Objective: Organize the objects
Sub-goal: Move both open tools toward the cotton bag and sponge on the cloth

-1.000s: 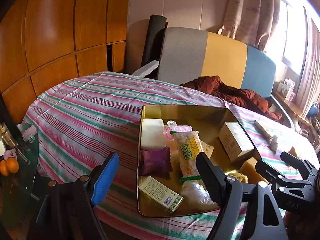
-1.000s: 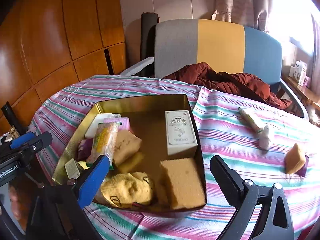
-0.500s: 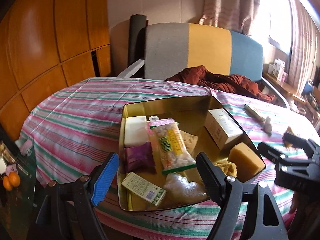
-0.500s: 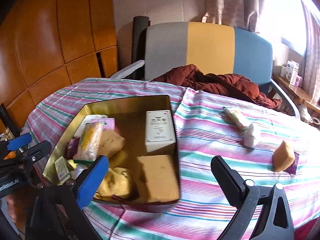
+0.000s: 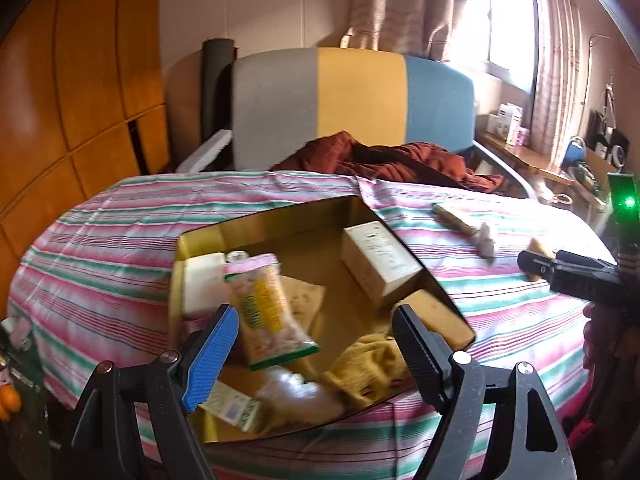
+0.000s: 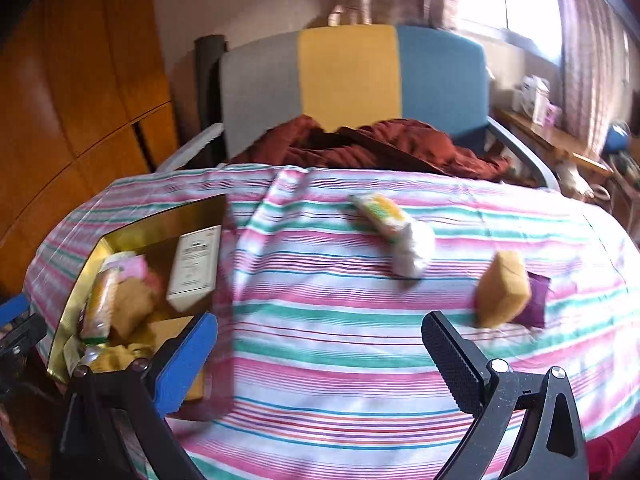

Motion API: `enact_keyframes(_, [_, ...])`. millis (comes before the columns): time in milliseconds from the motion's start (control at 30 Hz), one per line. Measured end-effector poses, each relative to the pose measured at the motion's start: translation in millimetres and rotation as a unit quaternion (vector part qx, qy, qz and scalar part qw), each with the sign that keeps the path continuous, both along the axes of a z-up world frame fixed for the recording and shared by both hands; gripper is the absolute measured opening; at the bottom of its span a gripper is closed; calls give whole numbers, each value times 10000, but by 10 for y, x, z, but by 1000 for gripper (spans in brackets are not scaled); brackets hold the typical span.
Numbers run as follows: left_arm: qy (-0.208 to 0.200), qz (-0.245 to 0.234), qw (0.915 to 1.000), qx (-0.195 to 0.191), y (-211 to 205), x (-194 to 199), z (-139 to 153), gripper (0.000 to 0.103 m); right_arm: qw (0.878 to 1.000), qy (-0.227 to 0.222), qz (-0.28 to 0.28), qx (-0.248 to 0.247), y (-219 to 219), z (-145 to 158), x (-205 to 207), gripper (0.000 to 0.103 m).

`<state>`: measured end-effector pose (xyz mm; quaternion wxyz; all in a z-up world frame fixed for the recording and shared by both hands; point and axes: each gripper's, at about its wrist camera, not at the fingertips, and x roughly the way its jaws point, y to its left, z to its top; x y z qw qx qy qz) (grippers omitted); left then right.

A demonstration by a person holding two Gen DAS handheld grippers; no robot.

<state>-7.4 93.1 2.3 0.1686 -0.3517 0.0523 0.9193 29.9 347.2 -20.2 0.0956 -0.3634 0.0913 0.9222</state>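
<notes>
A gold tin box [image 5: 280, 216] sits on the striped tablecloth, holding a white carton [image 5: 380, 260], a snack packet [image 5: 264, 304], a white block [image 5: 202, 284], a yellow cloth [image 5: 368, 368] and other small items. My left gripper [image 5: 316, 352] is open and empty, held over the box's near edge. My right gripper [image 6: 320, 360] is open and empty above bare cloth, right of the box [image 6: 160, 224]. Ahead of it lie a yellow-green wrapped tube [image 6: 384, 212], a yellow sponge [image 6: 502, 288] and a purple packet [image 6: 538, 300].
The round table [image 6: 340, 360] drops off at the near edge. A grey, yellow and blue chair [image 6: 352, 80] with a red-brown garment [image 6: 380, 148] stands behind. Wooden panels are at the left, a cluttered shelf [image 5: 532, 156] at the right.
Both views have swung to the right. The box has shifted left in the right wrist view, and the tube, sponge and purple packet are now nearer its centre. Both grippers stay open.
</notes>
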Motion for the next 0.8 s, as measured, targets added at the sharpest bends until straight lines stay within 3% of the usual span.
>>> enact_keyframes(167, [-133, -199, 9996, 118, 139, -75, 26, 81, 9973, -95, -660, -295, 588, 3, 107, 103])
enact_keyframes(367, [-136, -528, 9985, 86, 383, -147, 120, 81, 9883, 53, -1505, -230, 1318, 118, 272, 103])
enact_keyframes(533, [-143, -885, 9960, -21, 739, -236, 208, 81, 9703, 360, -2349, -455, 1901, 75, 466, 103])
enact_keyframes(667, [-315, -1220, 9920, -9, 1094, -327, 226, 81, 9501, 310, -2943, -987, 2222, -80, 637, 103])
enact_keyframes(800, [-602, -1519, 9865, -64, 1548, -468, 150, 81, 9424, 509, -3044, -1287, 2297, -63, 689, 103])
